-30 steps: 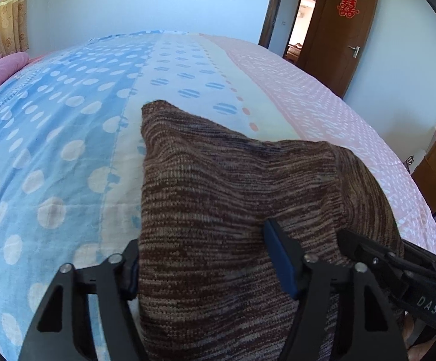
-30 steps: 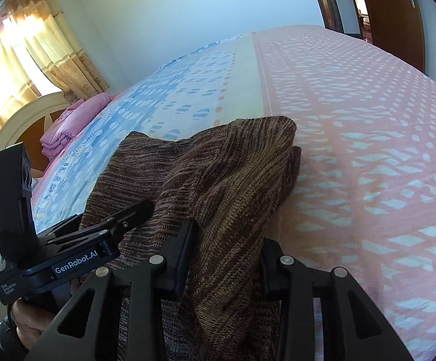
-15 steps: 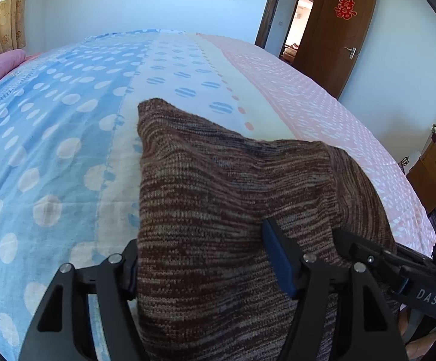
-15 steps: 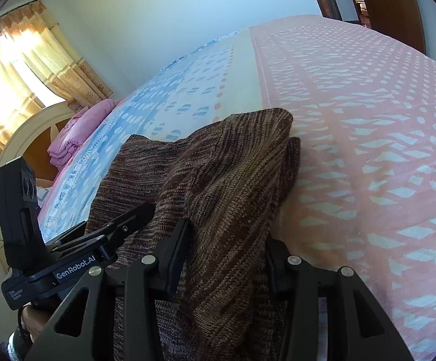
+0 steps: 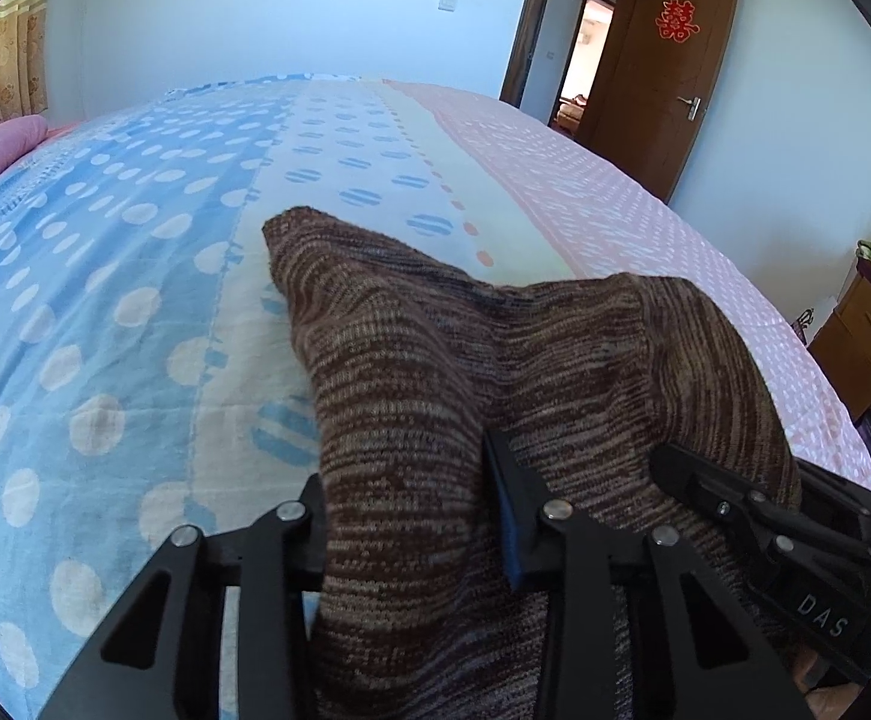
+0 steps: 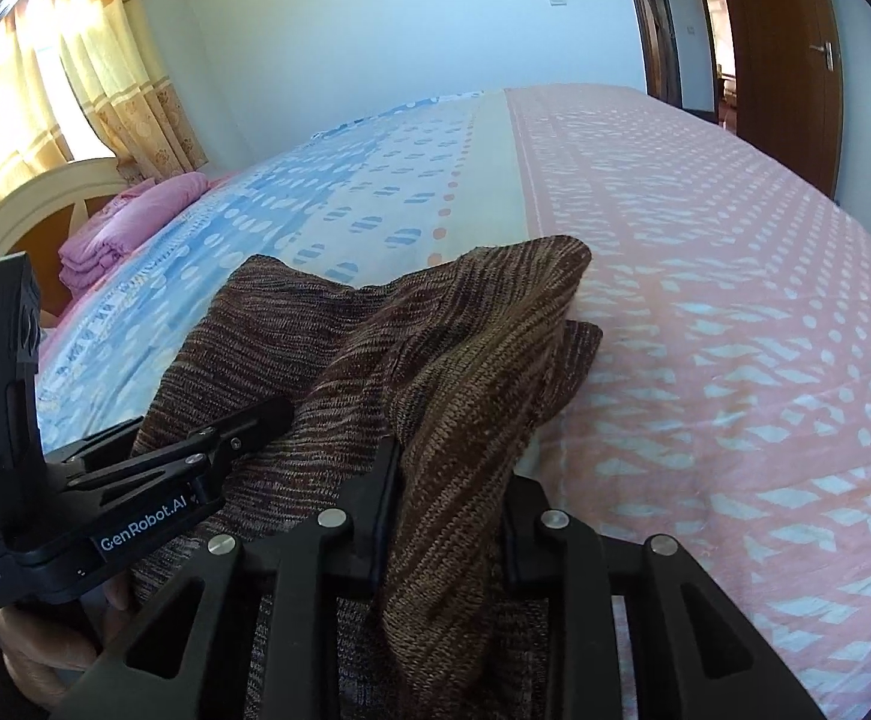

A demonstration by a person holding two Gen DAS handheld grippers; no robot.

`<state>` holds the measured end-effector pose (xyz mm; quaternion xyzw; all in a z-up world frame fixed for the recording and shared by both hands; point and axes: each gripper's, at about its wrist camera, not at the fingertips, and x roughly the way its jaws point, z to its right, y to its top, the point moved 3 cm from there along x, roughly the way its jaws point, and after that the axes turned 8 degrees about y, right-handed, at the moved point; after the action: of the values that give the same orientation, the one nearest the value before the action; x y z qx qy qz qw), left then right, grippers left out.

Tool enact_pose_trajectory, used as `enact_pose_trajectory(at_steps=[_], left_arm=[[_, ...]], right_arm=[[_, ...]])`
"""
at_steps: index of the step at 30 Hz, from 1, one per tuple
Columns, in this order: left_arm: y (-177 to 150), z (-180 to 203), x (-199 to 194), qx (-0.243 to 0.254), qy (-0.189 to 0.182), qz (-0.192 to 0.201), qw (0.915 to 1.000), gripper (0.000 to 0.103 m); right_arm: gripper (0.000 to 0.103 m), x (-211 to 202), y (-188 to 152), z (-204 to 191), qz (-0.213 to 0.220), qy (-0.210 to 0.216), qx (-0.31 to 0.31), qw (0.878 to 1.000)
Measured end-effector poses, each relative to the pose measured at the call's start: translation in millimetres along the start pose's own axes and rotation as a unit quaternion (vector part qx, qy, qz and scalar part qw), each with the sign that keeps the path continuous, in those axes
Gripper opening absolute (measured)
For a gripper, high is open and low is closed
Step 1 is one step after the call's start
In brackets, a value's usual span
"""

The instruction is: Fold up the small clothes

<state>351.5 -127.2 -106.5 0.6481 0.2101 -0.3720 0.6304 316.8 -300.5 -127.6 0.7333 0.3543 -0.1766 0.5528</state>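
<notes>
A brown striped knit garment (image 5: 447, 360) lies over the near part of the bed and is lifted at its near edge. My left gripper (image 5: 408, 498) is shut on the garment's near left part. My right gripper (image 6: 450, 492) is shut on the garment's (image 6: 435, 348) near right part. The far corners rest on the sheet. The right gripper shows at the right of the left wrist view (image 5: 753, 510). The left gripper shows at the left of the right wrist view (image 6: 195, 450). The two stand side by side, close together.
The bed sheet (image 5: 135, 300) is blue with white dots on the left, cream in the middle and pink (image 6: 705, 300) on the right. Folded pink bedding (image 6: 129, 228) lies by the headboard. A brown door (image 5: 663, 72) stands open beyond the bed. A wooden cabinet (image 5: 861, 342) stands at right.
Both grippers have lifted and drawn back a little with the garment. Its middle now sags into a fold between two raised corners.
</notes>
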Motion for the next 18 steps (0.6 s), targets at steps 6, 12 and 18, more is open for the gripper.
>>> enact_pose_trajectory(at_steps=[6,12,18], left_arm=[[0,-2,3,-0.006,-0.005,-0.01,0.9999,0.045],[1,-11,6,-0.035,-0.045,-0.018,0.9982,0.05],[0,-10,6,-0.038,-0.047,-0.011,0.9981,0.039]], right_arm=[[0.029,0,-1,9,-0.002,0.015,0.018,1.0],[0.034,2,-3,21,-0.006,0.048,0.058,0.997],[0.028,2,-2,19,-0.004,0.054,0.061,0.997]])
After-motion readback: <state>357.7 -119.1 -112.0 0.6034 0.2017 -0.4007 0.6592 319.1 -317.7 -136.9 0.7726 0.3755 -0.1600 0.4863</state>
